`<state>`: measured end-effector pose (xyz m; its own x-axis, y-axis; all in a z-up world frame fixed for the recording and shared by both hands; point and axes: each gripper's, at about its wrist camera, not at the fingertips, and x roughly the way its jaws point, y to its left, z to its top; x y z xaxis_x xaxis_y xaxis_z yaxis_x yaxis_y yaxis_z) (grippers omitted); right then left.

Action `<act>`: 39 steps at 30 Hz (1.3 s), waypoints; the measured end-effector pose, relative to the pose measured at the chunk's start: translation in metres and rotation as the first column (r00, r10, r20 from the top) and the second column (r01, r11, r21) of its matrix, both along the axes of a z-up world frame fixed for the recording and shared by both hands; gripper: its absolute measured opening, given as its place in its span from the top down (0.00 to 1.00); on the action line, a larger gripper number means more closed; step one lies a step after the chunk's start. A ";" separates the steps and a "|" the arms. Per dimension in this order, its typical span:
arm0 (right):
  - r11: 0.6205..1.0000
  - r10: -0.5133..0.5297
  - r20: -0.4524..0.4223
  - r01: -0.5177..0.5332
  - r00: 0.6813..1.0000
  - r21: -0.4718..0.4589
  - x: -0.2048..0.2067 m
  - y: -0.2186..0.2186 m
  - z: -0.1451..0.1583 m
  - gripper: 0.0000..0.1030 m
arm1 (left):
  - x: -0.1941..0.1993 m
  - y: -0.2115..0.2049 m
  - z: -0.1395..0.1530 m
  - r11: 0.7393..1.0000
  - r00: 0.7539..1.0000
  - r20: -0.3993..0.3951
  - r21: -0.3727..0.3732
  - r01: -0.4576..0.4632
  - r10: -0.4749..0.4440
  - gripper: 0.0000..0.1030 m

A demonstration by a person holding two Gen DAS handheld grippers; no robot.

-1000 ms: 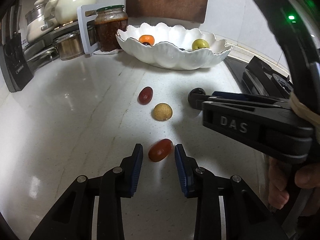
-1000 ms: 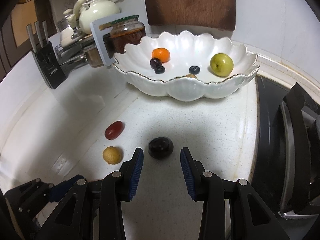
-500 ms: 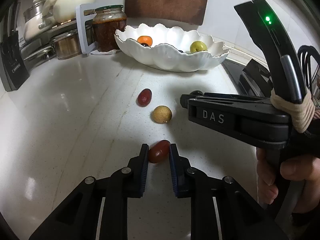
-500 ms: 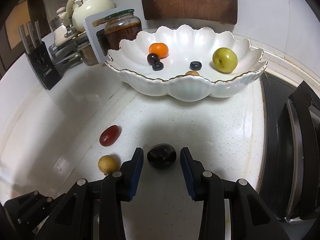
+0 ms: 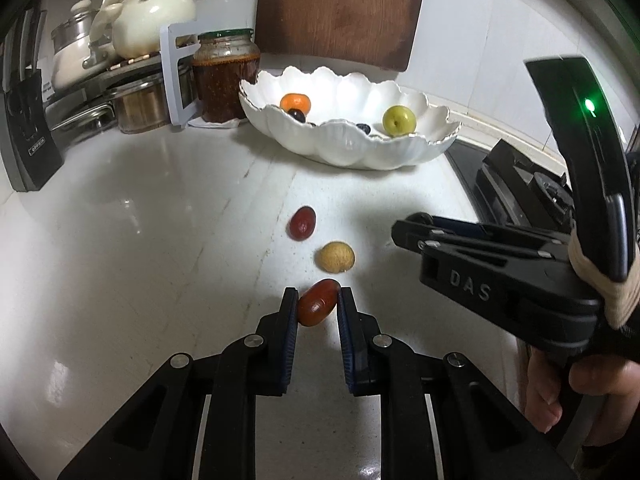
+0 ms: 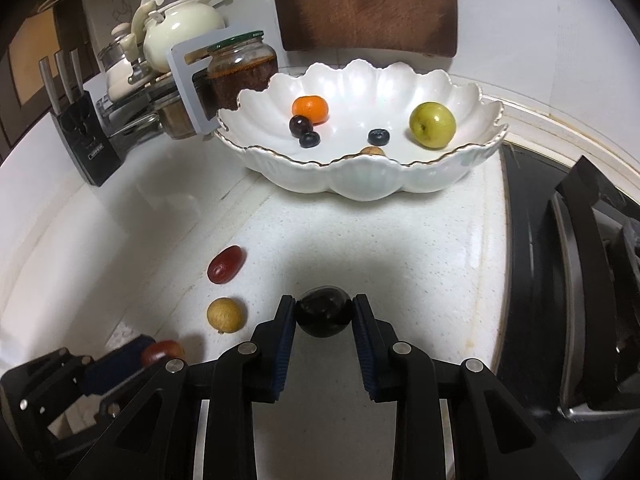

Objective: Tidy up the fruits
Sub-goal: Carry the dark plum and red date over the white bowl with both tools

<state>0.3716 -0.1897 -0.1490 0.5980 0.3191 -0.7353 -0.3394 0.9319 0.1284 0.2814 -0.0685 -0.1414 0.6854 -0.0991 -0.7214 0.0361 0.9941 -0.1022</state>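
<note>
My left gripper (image 5: 318, 298) is shut on a red oblong fruit (image 5: 316, 309) just above the white counter. In the right wrist view the jaws of my right gripper (image 6: 323, 302) are closing on a dark round plum (image 6: 324, 317), and both pads touch its sides. Loose on the counter between the two grippers lie a dark red fruit (image 5: 303, 223) and a tan longan (image 5: 336, 257). Behind them stands the white scalloped bowl (image 6: 360, 186), holding an orange (image 6: 310, 109), a green fruit (image 6: 432, 124), a dark grape (image 6: 300, 125) and two blueberries (image 6: 309, 139).
A glass jar (image 6: 242, 72), pots and a teapot (image 6: 180, 28) crowd the back left, with a knife block (image 6: 86, 144) further left. A wooden board (image 6: 368, 4) leans on the wall behind the bowl. The black stove (image 6: 580, 280) borders the counter on the right. A person's hand (image 5: 580, 392) holds the right gripper.
Both grippers have closed: the left onto the red oblong fruit first, the right onto the dark plum in the last half second. Neither hand has shifted much.
</note>
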 end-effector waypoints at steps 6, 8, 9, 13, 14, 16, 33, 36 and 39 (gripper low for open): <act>1.000 -0.027 0.027 0.027 0.999 -0.005 -0.013 -0.004 0.013 0.71 | -0.002 0.002 0.014 1.000 0.999 0.037 0.005 0.015 -0.015 0.80; 0.999 -0.033 0.036 0.033 0.999 -0.003 -0.017 -0.005 0.018 0.71 | -0.004 0.003 0.020 1.000 0.998 0.055 0.009 0.023 -0.023 0.80; 0.999 -0.036 0.041 0.036 0.999 -0.002 -0.019 -0.005 0.020 0.71 | -0.004 0.004 0.023 1.000 0.998 0.065 0.008 0.026 -0.027 0.80; 0.999 -0.053 0.065 0.053 0.997 0.002 -0.026 -0.004 0.032 0.71 | -0.004 0.007 0.036 0.999 0.995 0.091 -0.002 0.040 -0.039 0.80; 0.998 -0.056 0.069 0.055 0.996 0.004 -0.028 -0.005 0.034 0.71 | -0.004 0.008 0.040 0.999 0.994 0.097 -0.003 0.043 -0.043 0.80; 0.998 -0.067 0.081 0.066 0.995 0.008 -0.030 -0.005 0.040 0.71 | -0.004 0.011 0.046 0.999 0.993 0.111 -0.007 0.047 -0.046 0.80; 0.988 -0.152 0.194 0.145 0.969 0.051 -0.044 -0.010 0.091 0.71 | 0.008 0.020 0.095 0.994 0.969 0.228 -0.028 0.105 -0.096 0.81; 0.985 -0.171 0.215 0.161 0.962 0.063 -0.043 -0.012 0.098 0.71 | 0.015 0.019 0.101 0.994 0.966 0.239 -0.027 0.110 -0.101 0.81; 0.981 -0.190 0.234 0.176 0.953 0.077 -0.039 -0.015 0.105 0.71 | 0.020 0.017 0.106 0.994 0.960 0.259 -0.012 0.113 -0.106 0.81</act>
